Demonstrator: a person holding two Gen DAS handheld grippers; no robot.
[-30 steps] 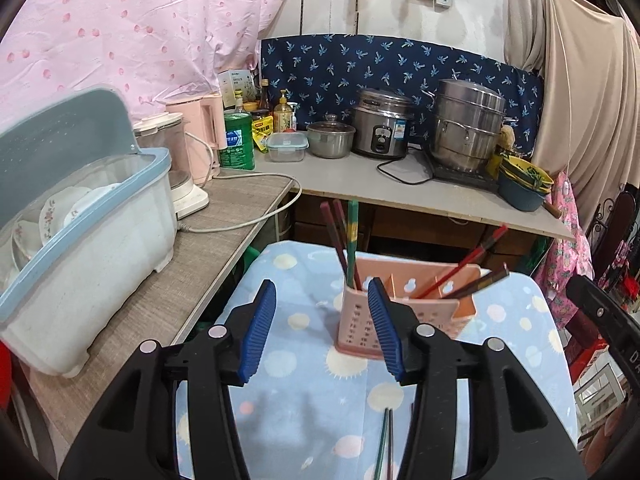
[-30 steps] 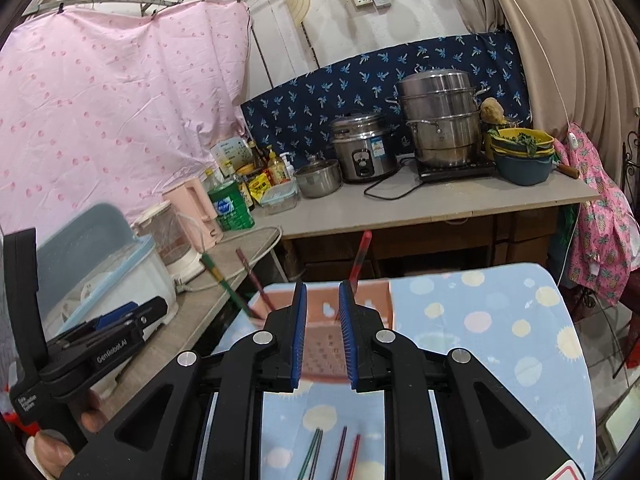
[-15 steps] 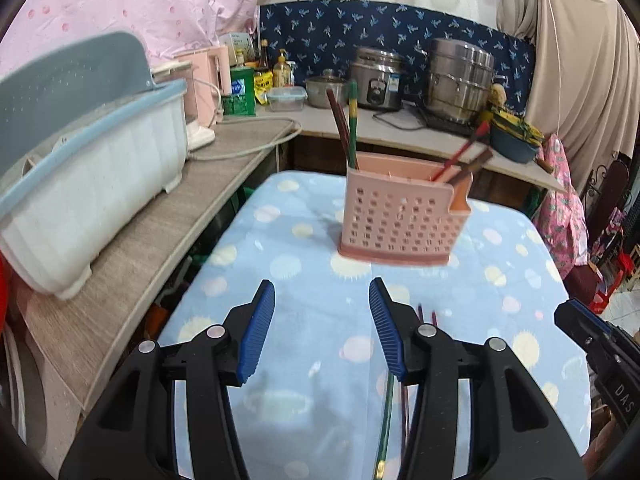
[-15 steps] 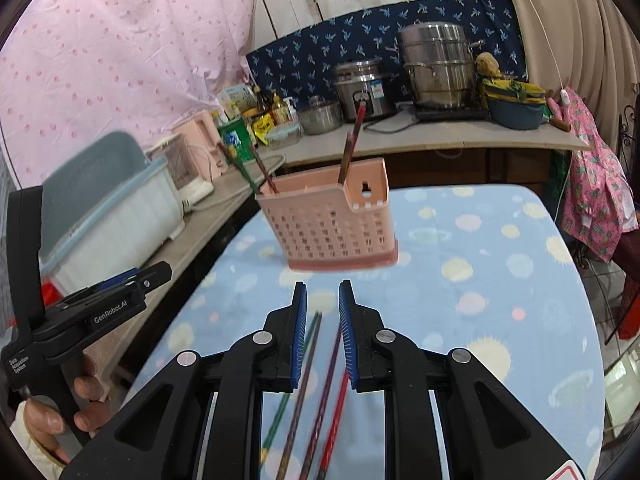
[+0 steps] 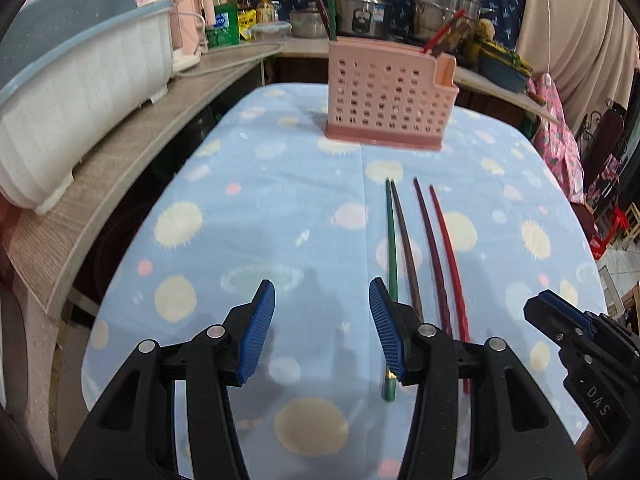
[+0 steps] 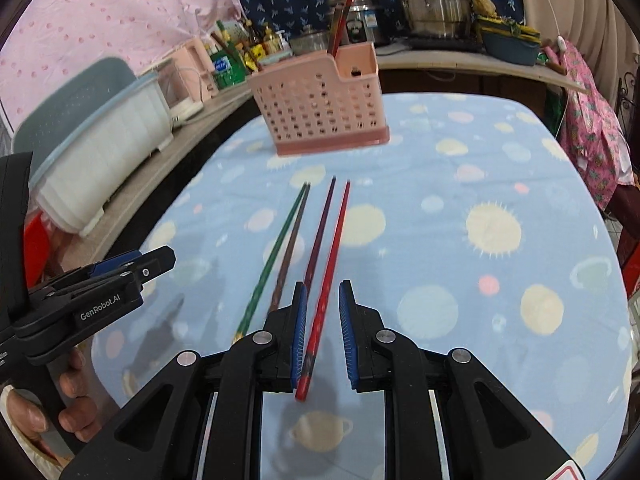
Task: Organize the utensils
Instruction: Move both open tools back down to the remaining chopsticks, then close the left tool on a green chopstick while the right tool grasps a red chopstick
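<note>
Four chopsticks are seen lying side by side at frame centre on the blue spotted cloth (image 6: 460,168): green chopstick (image 6: 272,256), brown chopstick (image 6: 290,252), purple chopstick (image 6: 320,232), red chopstick (image 6: 328,280). A pink perforated holder (image 6: 320,108), containing further sticks, stands beyond them. The right gripper (image 6: 323,334) is narrowly parted, straddling the red chopstick without pinching it. The left gripper (image 5: 322,330) is held apart, empty.

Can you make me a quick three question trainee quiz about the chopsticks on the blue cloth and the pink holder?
1. How many chopsticks lie loose on the blue tablecloth?
2. True or false: the pink holder is empty.
3. Which loose chopstick shows between the right gripper pads: A green, B brown, C red?

Key: 1. four; 2. false, chopsticks stand in it; 3. C, not yet clamped.
</note>
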